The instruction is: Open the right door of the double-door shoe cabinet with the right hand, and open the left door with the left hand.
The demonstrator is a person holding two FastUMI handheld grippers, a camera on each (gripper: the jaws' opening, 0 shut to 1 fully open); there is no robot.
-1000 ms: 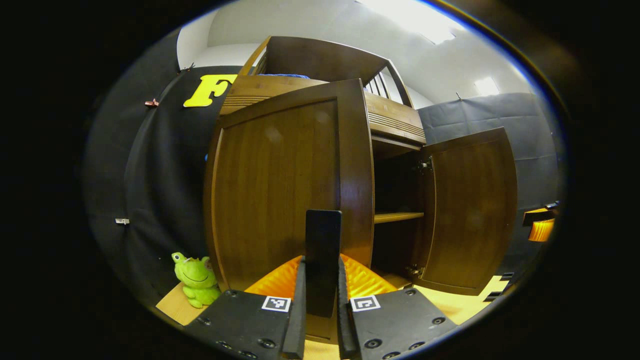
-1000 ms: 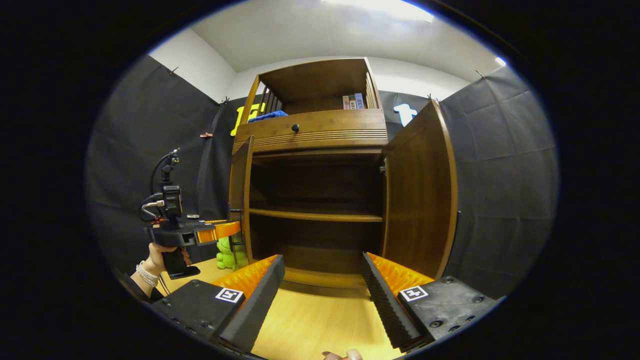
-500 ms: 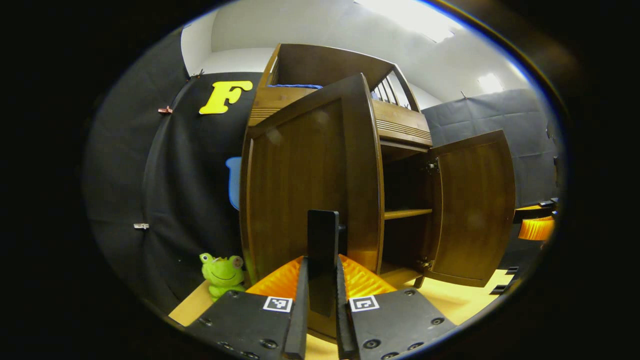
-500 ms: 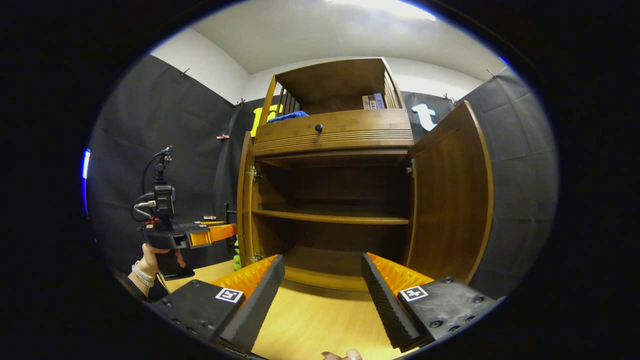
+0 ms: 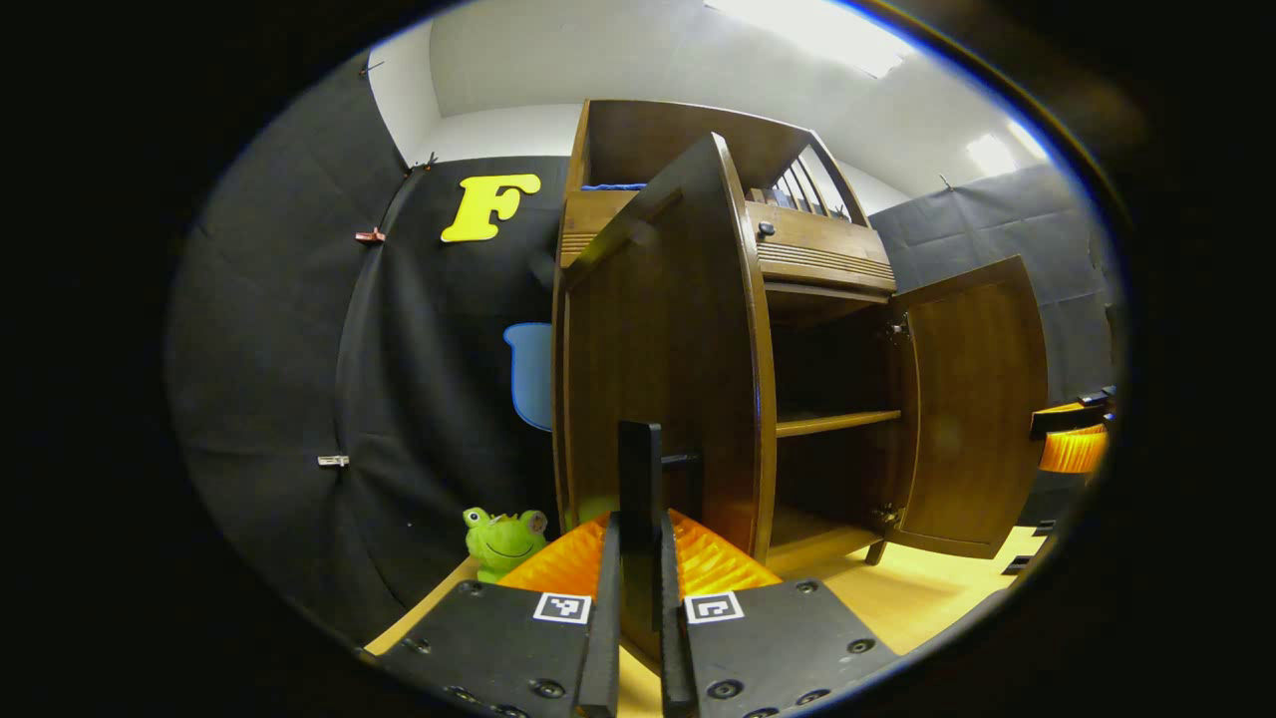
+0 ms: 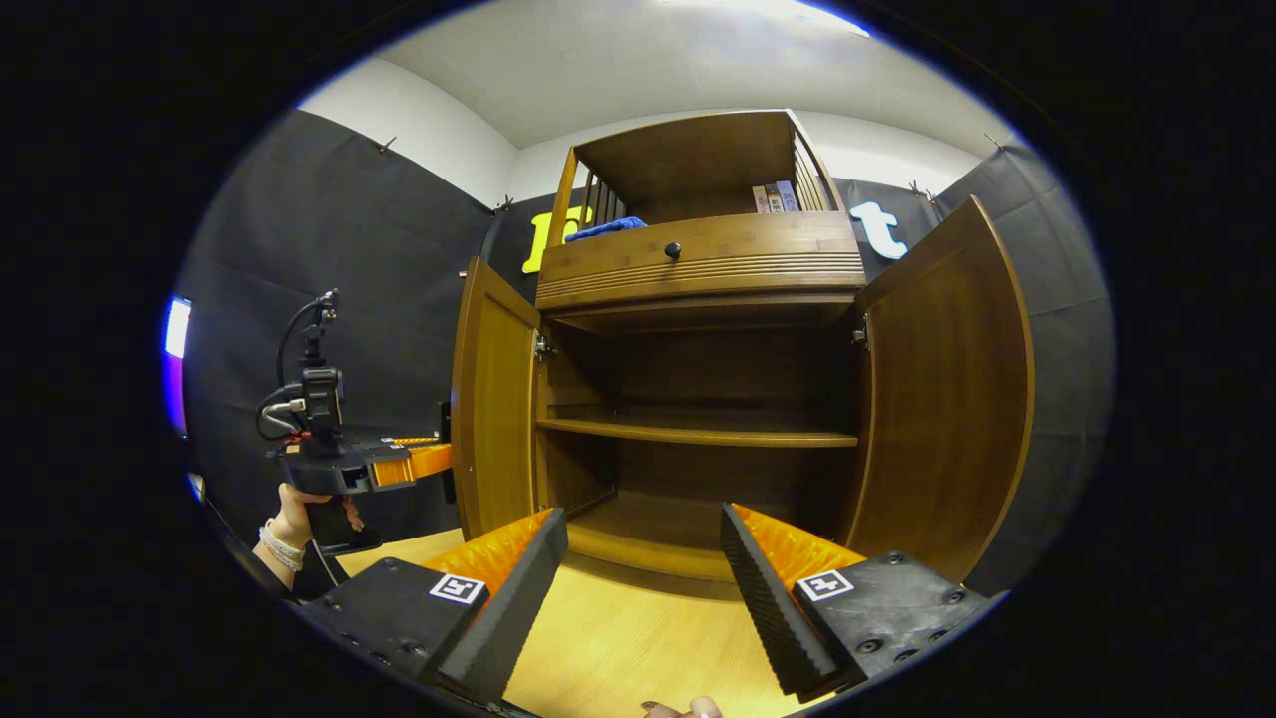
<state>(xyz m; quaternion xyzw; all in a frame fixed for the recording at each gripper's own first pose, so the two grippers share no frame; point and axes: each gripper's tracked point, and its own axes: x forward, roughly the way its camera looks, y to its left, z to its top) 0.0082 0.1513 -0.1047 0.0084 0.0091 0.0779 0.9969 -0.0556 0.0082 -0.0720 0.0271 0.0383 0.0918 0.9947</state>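
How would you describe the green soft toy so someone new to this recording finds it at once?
Start at the tall brown wooden shoe cabinet with both doors swung open. Go to the outer side of its left door, down to the light wooden floor by the black cloth wall. There sits a small bright green plush frog with bulging eyes and a smile, the only green, soft thing there.

- Ahead of your right hand-held gripper, the shoe cabinet stands on the floor with a shelf across its inside.
- The left door swings out to your left, the right door to your right.
- Your left hand-held gripper sits at the left door's handle, fingers on either side of it.
- A plush frog sits on the floor left of the cabinet, behind that door.
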